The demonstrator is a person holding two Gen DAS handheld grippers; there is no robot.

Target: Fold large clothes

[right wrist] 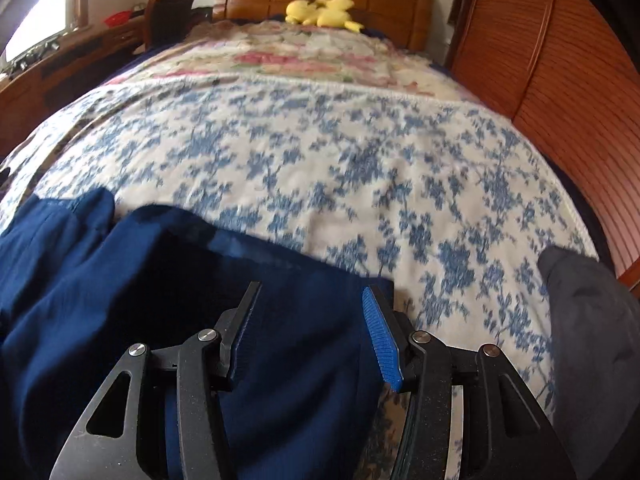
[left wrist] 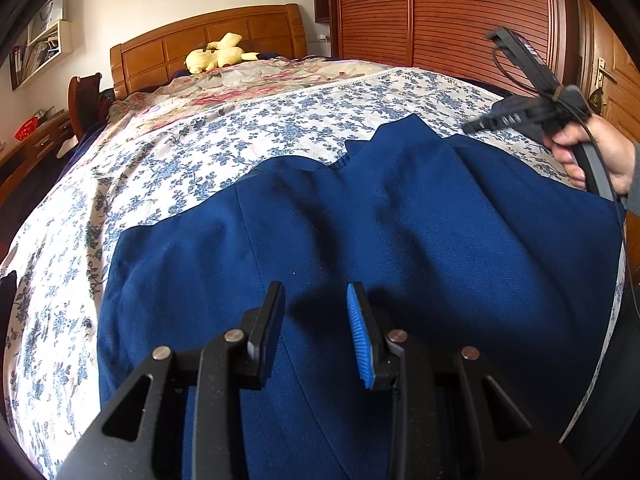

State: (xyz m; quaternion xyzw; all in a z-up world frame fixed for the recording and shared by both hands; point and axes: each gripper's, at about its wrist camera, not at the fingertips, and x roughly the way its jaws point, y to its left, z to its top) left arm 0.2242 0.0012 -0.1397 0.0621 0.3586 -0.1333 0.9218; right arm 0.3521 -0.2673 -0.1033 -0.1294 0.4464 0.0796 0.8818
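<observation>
A bed covered by a blue-flowered bedspread (left wrist: 168, 152) fills the room, backed by a wooden headboard (left wrist: 208, 36) and flanked by a slatted wooden wardrobe (left wrist: 440, 12). Across its near end lies a large navy-blue garment (left wrist: 360, 220), spread flat with its pointed edge toward the headboard. The left gripper (left wrist: 316, 300) hangs just above the cloth, its jaws partly apart and nothing between them. The right gripper (right wrist: 310, 300), held in a hand (left wrist: 592, 156) at the garment's far right corner, has its jaws standing apart over the garment's edge, gripping nothing; whether the tips touch the fabric cannot be told. A dark grey sleeve (right wrist: 588, 340) shows beside it. A yellow plush toy (left wrist: 218, 54) rests against the headboard. On the wall, a white shelf (left wrist: 44, 46) holds books and papers.
</observation>
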